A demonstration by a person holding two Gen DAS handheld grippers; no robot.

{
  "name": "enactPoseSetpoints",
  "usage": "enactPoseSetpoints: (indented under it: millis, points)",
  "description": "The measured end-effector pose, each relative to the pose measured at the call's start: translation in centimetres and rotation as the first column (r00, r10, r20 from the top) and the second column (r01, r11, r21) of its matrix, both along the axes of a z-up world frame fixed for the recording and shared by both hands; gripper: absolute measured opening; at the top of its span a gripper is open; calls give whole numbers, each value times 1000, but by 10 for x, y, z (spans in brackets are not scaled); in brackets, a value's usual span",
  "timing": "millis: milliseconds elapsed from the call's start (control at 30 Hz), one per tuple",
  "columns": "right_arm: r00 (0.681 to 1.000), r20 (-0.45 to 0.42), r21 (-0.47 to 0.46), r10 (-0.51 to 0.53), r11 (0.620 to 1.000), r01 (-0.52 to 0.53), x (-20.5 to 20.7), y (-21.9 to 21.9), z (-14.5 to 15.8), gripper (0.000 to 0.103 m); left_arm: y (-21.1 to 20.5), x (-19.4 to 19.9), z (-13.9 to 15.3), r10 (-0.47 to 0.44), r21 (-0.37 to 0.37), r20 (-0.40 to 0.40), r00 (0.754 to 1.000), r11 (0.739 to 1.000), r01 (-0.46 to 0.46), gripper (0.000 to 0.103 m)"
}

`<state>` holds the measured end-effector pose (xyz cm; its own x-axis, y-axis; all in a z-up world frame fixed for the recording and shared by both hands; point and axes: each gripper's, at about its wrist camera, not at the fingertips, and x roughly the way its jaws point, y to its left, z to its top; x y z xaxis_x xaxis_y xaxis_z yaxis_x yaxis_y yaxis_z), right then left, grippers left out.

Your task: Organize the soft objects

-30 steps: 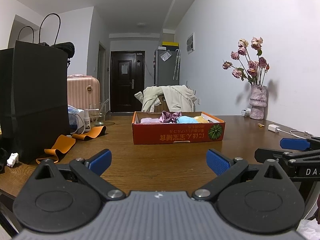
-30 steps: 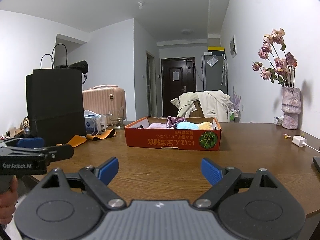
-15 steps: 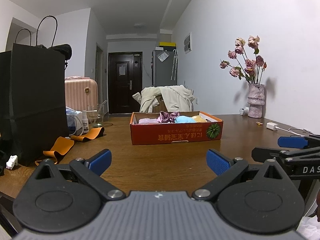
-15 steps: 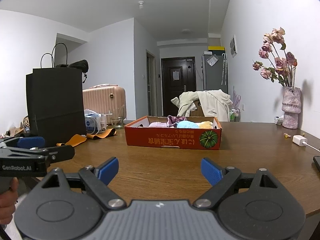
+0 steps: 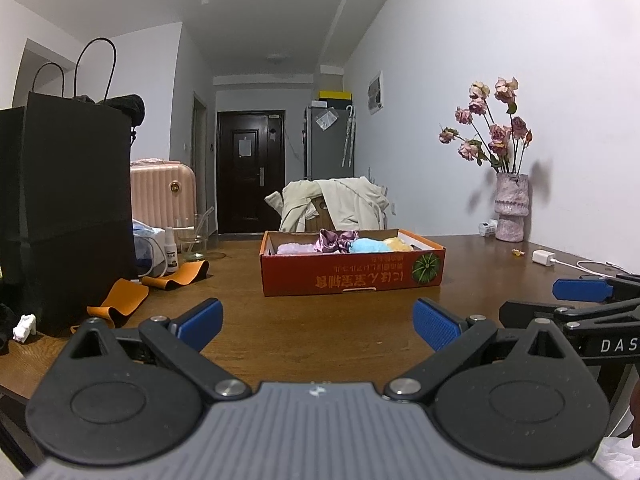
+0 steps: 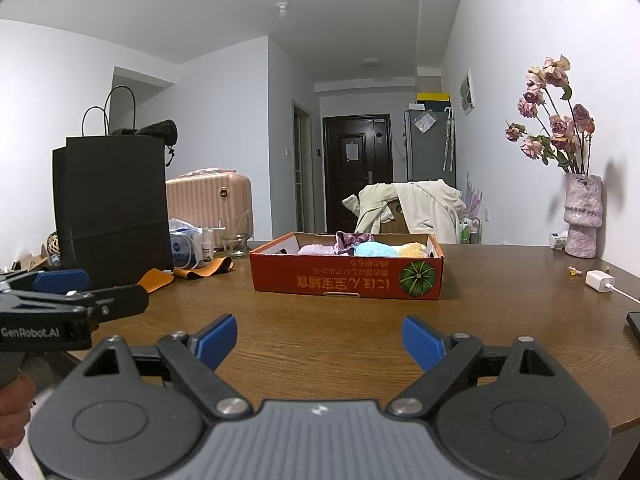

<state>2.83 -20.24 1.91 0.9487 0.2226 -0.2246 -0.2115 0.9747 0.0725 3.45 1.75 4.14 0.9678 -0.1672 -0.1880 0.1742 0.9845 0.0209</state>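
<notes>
Left gripper [image 5: 318, 322] nearest the camera, blue pads spread wide, nothing between them, only bare wooden table [image 5: 320, 320] under the gap. Right gripper [image 6: 318, 340] same: jaws wide apart, empty, hovering over the near table edge. Both point roughly level toward the box. Each one shows side-on in the other's view, right gripper at the right edge of the left wrist view, left gripper at the left edge of the right wrist view with part of a hand [image 6: 14, 408] below it.

Mid-table: red cardboard box [image 5: 352, 276], low and open-topped, long side across the view, facing the grippers, printed text upside down, green pumpkin picture at its right end. The soft things lie inside in a row along the box's long axis: pink cloth [image 5: 294, 248] leftmost, purple satin scrunchie [image 5: 336, 239], blue fluffy piece [image 5: 366, 246], yellow fluffy piece [image 5: 398, 244] rightmost. They touch each other; exact shapes unclear behind the box wall.

Left of the box: orange strap [image 5: 120, 302] curled on the table, black paper bag [image 5: 76, 208] upright, small spray bottle [image 5: 171, 250], glass [image 5: 192, 240]. Right: white charger [image 5: 542, 258] with cable. Farther back by the wall, vase [image 5: 510, 208] with dried roses. Beyond the table, chair draped with a cream jacket [image 5: 336, 204], pink suitcase [image 5: 162, 196], dark door [image 5: 250, 168].
</notes>
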Motion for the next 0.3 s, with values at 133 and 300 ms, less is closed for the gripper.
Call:
enactPoseSetpoints:
  millis: [133, 300]
  points:
    - [1000, 0, 0, 1, 1000, -1, -1, 0, 0, 90, -1, -2, 0, 0, 2, 12, 1000, 1000, 0, 103]
    - [1000, 4, 2, 3, 1000, -3, -2, 1, 0, 90, 0, -4, 1, 6, -10, 30, 1000, 1000, -6, 103]
